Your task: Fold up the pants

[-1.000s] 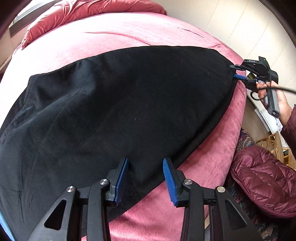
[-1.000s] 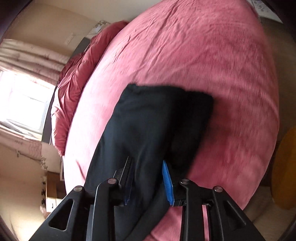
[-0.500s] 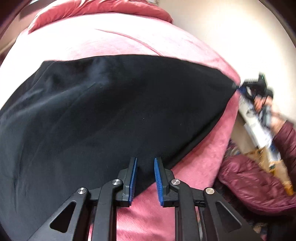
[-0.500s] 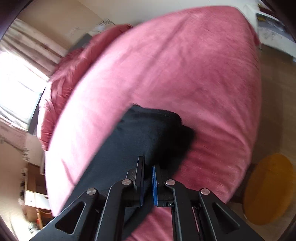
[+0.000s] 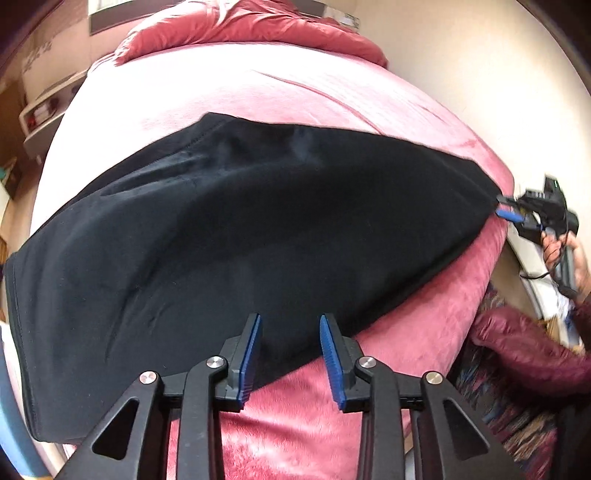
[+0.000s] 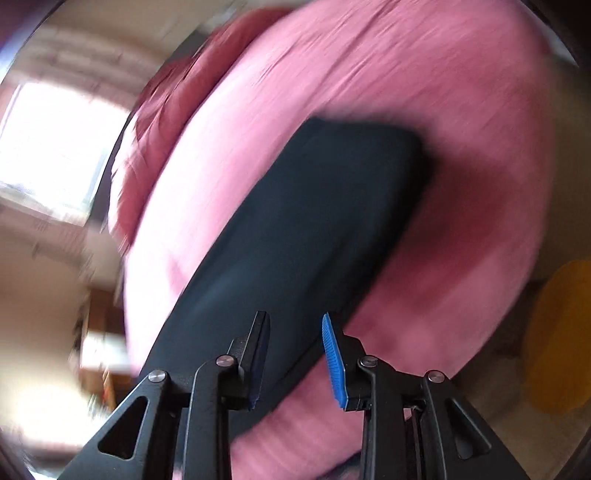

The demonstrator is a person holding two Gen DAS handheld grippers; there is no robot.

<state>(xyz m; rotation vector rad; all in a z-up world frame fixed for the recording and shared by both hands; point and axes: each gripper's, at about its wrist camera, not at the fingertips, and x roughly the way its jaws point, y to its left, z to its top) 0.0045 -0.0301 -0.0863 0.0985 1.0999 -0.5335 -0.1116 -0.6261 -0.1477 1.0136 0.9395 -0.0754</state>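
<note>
Black pants (image 5: 240, 229) lie stretched across the pink bed (image 5: 221, 99). My left gripper (image 5: 290, 319) hangs over their near edge, its jaws opening; cloth shows in the gap, but the blue pads (image 5: 249, 354) do not press on it. At the far right a hand (image 5: 565, 254) holds my right gripper (image 5: 506, 212) at the pants' narrow end. The right wrist view is blurred: the pants (image 6: 314, 206) run as a long flat strip away from my right gripper (image 6: 295, 317). Its jaws are opening above the cloth, pads apart.
A red duvet (image 5: 240, 29) is heaped at the bed's head. A maroon padded jacket (image 5: 517, 343) lies beside the bed at the right. A shelf (image 5: 40, 114) stands at the far left. A yellow round object (image 6: 557, 332) sits on the floor past the bed's edge.
Half a second ago both grippers were nearly closed at the pants' edge; both now stand apart. Both views have shifted, and the pants' bunched end now lies flatter.
</note>
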